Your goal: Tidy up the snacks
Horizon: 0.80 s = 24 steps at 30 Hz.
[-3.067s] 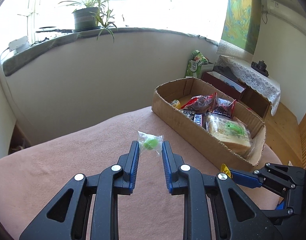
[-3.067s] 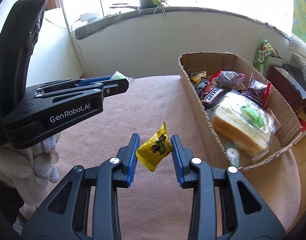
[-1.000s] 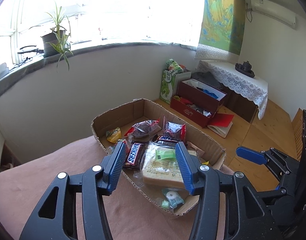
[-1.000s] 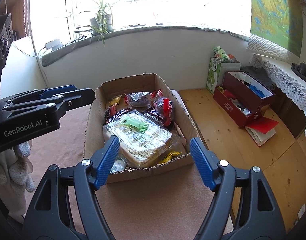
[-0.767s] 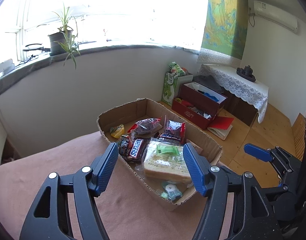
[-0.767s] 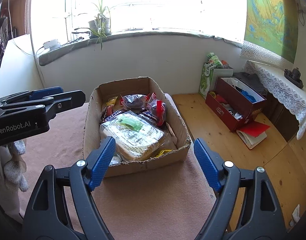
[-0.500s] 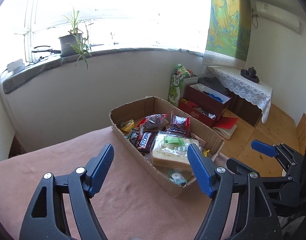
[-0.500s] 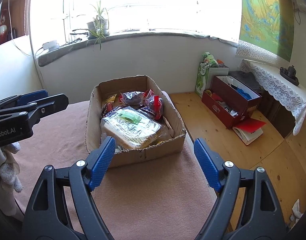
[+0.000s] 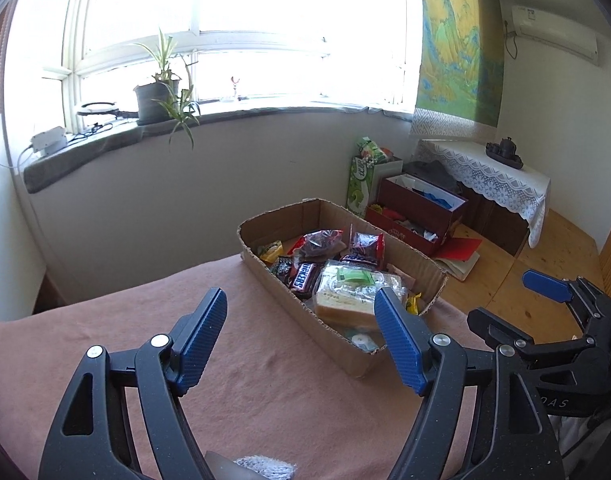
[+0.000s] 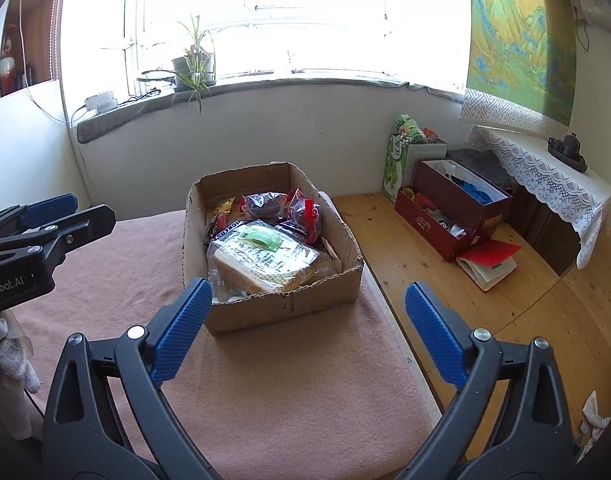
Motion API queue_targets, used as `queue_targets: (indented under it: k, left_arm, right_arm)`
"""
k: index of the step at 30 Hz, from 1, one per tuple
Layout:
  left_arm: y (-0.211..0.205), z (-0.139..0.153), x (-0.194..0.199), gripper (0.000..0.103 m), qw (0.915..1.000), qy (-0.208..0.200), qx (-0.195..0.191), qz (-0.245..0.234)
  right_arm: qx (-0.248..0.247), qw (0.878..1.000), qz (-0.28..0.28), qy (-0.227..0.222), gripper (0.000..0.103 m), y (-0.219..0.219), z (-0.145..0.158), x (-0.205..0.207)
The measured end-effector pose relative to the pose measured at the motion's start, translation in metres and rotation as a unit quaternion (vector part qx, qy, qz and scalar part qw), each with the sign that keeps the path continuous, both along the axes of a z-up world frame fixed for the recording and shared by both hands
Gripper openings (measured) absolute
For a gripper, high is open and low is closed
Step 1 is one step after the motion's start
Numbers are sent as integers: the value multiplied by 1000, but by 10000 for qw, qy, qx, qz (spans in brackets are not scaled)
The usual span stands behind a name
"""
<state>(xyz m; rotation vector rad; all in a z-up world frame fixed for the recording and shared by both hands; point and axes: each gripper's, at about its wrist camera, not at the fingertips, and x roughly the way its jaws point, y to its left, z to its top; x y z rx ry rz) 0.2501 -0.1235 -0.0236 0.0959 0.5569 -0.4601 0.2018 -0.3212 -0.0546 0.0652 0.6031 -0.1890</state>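
Both grippers are spread wide and hold nothing. From the left gripper (image 9: 299, 338), the cardboard box (image 9: 265, 270) of snacks sits on the pink-covered desk (image 9: 245, 380) at about 1 o'clock; from the right gripper (image 10: 307, 334), the box lies ahead near 12 o'clock, bagged bread (image 10: 265, 260) on top.

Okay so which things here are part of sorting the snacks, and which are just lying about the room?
Part of the job:
brown cardboard box
clear-wrapped sliced bread loaf
brown Snickers bar
red-edged dark snack packets
small yellow snack packet

Just lying about:
potted spider plant
dark red shoebox
green paper bag
landscape scroll painting
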Motion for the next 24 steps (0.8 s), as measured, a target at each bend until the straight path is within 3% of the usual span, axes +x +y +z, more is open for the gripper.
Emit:
queue_targets:
  k: [24]
  left_arm:
    - [-4,2,-9,77,9999,-82,23,-72]
  right_arm:
    - [-157,9999,-5,18,103,6,3,-4]
